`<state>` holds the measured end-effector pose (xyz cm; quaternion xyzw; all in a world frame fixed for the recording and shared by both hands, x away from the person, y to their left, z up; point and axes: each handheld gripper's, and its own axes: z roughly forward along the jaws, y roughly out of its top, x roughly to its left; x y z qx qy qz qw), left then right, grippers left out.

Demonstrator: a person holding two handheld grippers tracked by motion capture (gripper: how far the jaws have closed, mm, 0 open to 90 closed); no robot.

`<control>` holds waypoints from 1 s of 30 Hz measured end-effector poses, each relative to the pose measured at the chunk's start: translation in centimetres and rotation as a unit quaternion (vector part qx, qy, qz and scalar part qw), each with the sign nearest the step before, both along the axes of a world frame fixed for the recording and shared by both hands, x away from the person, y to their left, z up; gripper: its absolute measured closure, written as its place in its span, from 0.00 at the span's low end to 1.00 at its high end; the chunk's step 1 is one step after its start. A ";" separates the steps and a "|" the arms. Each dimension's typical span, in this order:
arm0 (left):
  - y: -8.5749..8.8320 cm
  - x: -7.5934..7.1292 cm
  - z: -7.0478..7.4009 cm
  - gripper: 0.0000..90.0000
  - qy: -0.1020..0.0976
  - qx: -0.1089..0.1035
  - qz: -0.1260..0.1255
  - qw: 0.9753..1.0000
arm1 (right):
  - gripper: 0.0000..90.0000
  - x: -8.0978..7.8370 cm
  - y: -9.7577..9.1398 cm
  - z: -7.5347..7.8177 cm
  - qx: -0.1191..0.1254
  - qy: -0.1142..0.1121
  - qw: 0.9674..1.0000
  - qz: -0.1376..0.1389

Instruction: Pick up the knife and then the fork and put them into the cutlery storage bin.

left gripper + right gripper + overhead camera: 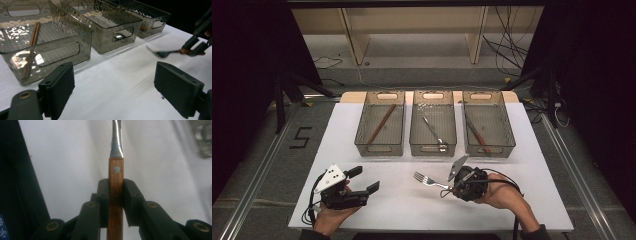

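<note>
Fork gripped, sorting step in hand.
Right gripper (116, 192) clamped on fork (428, 180) by its wooden handle, lower centre of high view; left gripper (362, 181) gapes idle. Next, probably: carry to middle bin (433, 147), which holds metal cutlery.

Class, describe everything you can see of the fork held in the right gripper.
The fork has a shiny metal head with tines and a slim metal neck that runs into a brown wooden handle bearing a round metal rivet. The right gripper is shut on the handle, one black jaw pressed against each side. The fork lies roughly level, tines pointing away from the gripper toward the left of the high view, above the white table, in front of the middle bin.
</note>
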<state>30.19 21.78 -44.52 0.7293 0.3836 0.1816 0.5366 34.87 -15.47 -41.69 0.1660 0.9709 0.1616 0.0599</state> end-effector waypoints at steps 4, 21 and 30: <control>0.0 0.0 0.0 0.18 0.000 -0.001 0.001 1.000 | 0.85 0.6 -1.1 1.3 0.025 -0.011 0.999 -0.035; 0.0 0.0 0.0 0.18 0.001 -0.001 0.001 1.000 | 0.85 2.5 -3.0 2.9 0.060 -0.034 0.994 -0.083; 0.0 0.1 -0.1 0.18 0.001 0.000 0.002 1.000 | 0.85 3.5 -3.5 3.4 0.070 -0.045 0.991 -0.102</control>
